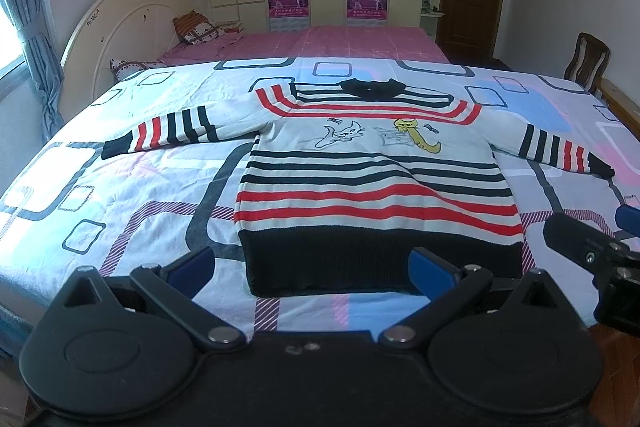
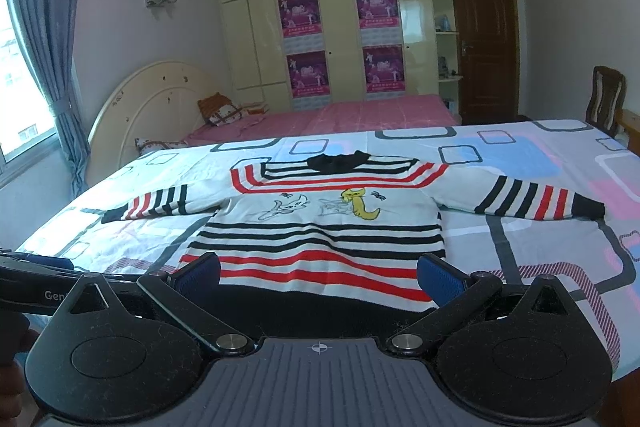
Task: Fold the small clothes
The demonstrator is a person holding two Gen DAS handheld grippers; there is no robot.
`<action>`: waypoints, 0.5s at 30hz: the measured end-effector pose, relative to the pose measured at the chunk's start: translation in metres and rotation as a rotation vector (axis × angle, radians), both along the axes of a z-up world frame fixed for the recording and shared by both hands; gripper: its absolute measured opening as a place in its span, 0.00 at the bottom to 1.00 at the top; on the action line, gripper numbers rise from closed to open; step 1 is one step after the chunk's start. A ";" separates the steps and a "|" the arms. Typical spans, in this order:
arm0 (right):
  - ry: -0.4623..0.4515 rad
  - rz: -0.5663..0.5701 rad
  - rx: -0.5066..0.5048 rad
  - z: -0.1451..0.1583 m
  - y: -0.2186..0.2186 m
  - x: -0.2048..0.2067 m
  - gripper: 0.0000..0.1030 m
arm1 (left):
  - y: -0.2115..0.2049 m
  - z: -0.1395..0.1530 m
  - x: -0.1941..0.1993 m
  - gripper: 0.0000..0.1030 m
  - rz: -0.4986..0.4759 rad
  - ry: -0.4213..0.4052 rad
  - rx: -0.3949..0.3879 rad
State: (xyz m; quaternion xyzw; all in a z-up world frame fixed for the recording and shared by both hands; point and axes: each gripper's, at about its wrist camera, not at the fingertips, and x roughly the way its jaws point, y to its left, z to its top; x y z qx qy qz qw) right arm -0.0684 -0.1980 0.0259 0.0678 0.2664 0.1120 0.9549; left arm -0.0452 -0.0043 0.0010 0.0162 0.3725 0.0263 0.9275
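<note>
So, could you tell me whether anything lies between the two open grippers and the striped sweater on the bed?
Nothing visible does. The white knit sweater with red and black stripes lies flat on the patterned bedsheet, sleeves spread. The left gripper and right gripper hang open near its black hem, nothing between.

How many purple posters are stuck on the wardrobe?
4, in two columns on the wardrobe doors: top left, bottom left, top right, bottom right. None seem hidden.

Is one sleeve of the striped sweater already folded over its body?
No. Both sleeves of the striped knit sweater lie spread outward on the patterned bedsheet.
</note>
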 end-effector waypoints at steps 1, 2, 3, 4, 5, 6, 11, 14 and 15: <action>0.001 0.000 0.001 0.000 0.000 0.000 1.00 | 0.000 0.000 0.000 1.00 0.000 0.000 -0.001; 0.001 0.000 0.001 0.000 0.000 0.000 1.00 | 0.000 0.000 0.000 1.00 0.001 0.001 -0.001; 0.001 0.000 0.002 0.000 0.001 0.000 1.00 | 0.000 0.000 0.000 1.00 0.001 0.001 0.000; 0.000 -0.001 0.001 0.000 0.000 0.000 1.00 | 0.001 0.000 0.000 1.00 0.002 0.002 0.000; -0.001 -0.001 0.000 0.000 0.001 0.000 1.00 | 0.002 0.000 0.000 1.00 0.002 0.002 -0.001; 0.000 -0.001 0.000 0.000 -0.001 0.000 1.00 | 0.002 0.000 0.001 1.00 0.002 0.002 0.000; 0.003 -0.003 0.003 0.000 0.000 0.002 1.00 | 0.004 -0.001 0.002 1.00 0.002 0.005 -0.001; 0.004 -0.003 0.004 0.000 0.000 0.005 1.00 | 0.004 -0.001 0.002 1.00 0.002 0.007 -0.001; 0.004 -0.003 0.005 0.000 -0.001 0.004 1.00 | 0.004 -0.001 0.002 1.00 0.002 0.007 -0.002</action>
